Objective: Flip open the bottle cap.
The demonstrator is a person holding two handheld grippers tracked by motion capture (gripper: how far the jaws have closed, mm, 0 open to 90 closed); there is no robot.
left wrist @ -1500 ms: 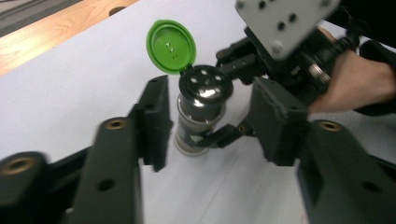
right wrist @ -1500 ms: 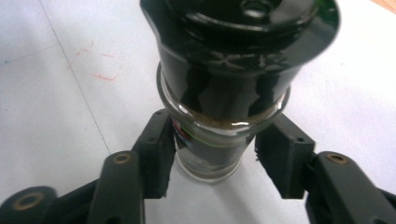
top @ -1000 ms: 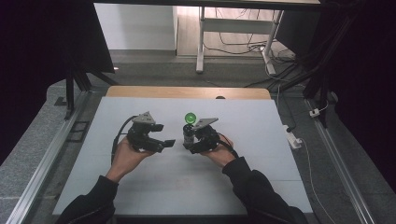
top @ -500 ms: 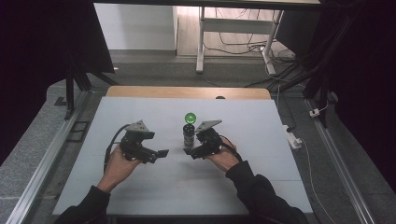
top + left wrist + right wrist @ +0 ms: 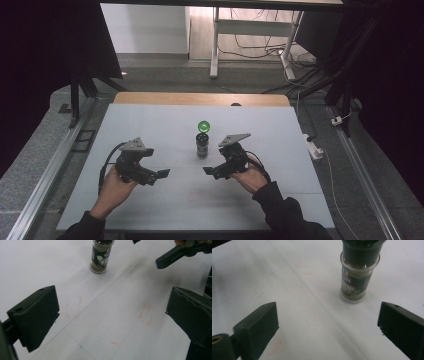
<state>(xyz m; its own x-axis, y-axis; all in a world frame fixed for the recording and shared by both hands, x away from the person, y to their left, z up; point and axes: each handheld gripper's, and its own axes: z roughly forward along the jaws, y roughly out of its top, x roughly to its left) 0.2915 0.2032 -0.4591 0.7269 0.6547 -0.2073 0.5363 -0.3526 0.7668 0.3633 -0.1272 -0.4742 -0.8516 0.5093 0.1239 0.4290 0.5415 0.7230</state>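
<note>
- Pulled back toward the near edge since the earlier frames: left gripper [image 5: 159, 174], earlier close beside the jar, now well to its left and nearer the person; right gripper [image 5: 209, 170] likewise drawn nearer, its jaws pointing left across the table [image 5: 300, 160].
- Spice jar [image 5: 202, 144] upright at mid-table, free of both tools, just left of and beyond the right gripper; small green cap [image 5: 203, 125] lying separately on the far side, close behind the jar.
- Both tools empty, jaws spread wide in their own views, bare white surface between them.
- Jar [image 5: 358, 275] seen up close from the right gripper: clear cylindrical wall, brown ground contents, dark label with a green streak and small print too blurred to read, dark collar at the top.
- Same jar [image 5: 101, 256] from the left gripper view, far up the frame, with faint red marks on the tabletop in the foreground.
- Likely handling: rigid, smooth-sided, probably glass or hard plastic, so slippery and breakable if dropped; light, yet tall on a narrow base, so easily tipped by a sideways knock.
- Best hold, by judgement: across the labelled body near mid-height, jaws square to the wall, avoiding the open top.
</note>
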